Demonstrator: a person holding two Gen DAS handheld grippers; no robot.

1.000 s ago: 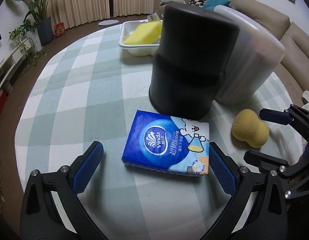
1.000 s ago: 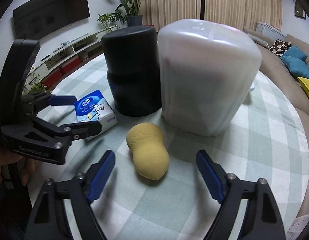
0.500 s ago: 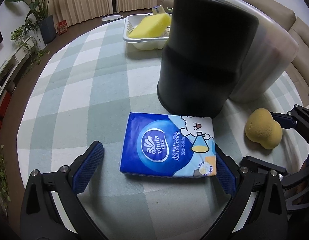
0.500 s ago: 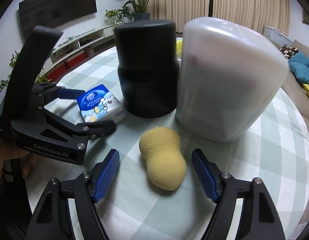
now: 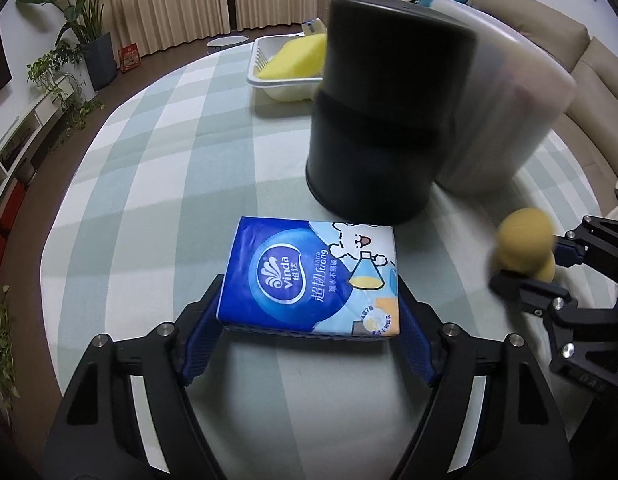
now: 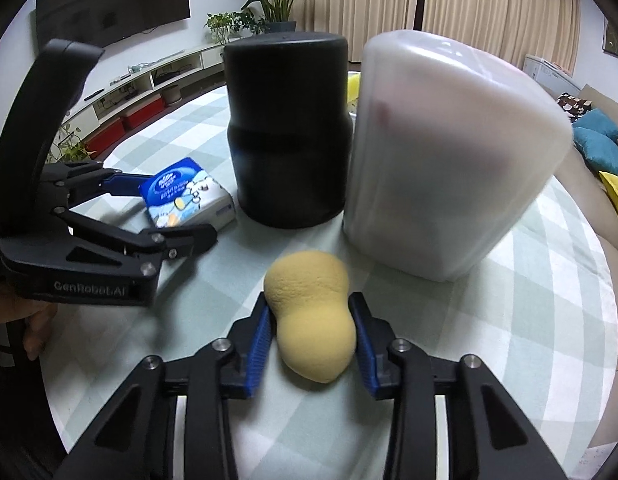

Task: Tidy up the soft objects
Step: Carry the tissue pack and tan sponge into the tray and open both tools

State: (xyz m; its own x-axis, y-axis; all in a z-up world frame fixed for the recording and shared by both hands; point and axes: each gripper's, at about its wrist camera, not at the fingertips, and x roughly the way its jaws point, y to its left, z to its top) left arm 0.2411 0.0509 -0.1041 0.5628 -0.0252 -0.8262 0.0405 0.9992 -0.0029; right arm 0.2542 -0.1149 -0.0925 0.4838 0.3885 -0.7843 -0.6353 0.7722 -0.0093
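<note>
A blue Vinda tissue pack (image 5: 309, 276) lies flat on the checked tablecloth. My left gripper (image 5: 309, 292) straddles its near end. The jaws are closing and both blue pads touch the pack's sides. A tan peanut-shaped sponge (image 6: 313, 320) lies on the cloth to the right of the pack. My right gripper (image 6: 311, 304) is closing on its narrow waist, with a pad against each side. The right wrist view also shows the left gripper (image 6: 165, 208) around the tissue pack (image 6: 185, 196). In the left wrist view the right gripper (image 5: 527, 264) holds the sponge (image 5: 523, 240).
A black cylindrical bin (image 5: 389, 120) and a translucent white bin (image 5: 505, 120) stand upside down just behind both objects. Farther back a white basket (image 5: 269, 80) holds a yellow sponge (image 5: 297, 58). The round table's edge (image 5: 69, 184) curves on the left, and a sofa lies beyond on the right.
Both grippers went from wide open to closed in on their objects: the left onto the tissue pack after sliding forward around it, the right onto the sponge's waist.
</note>
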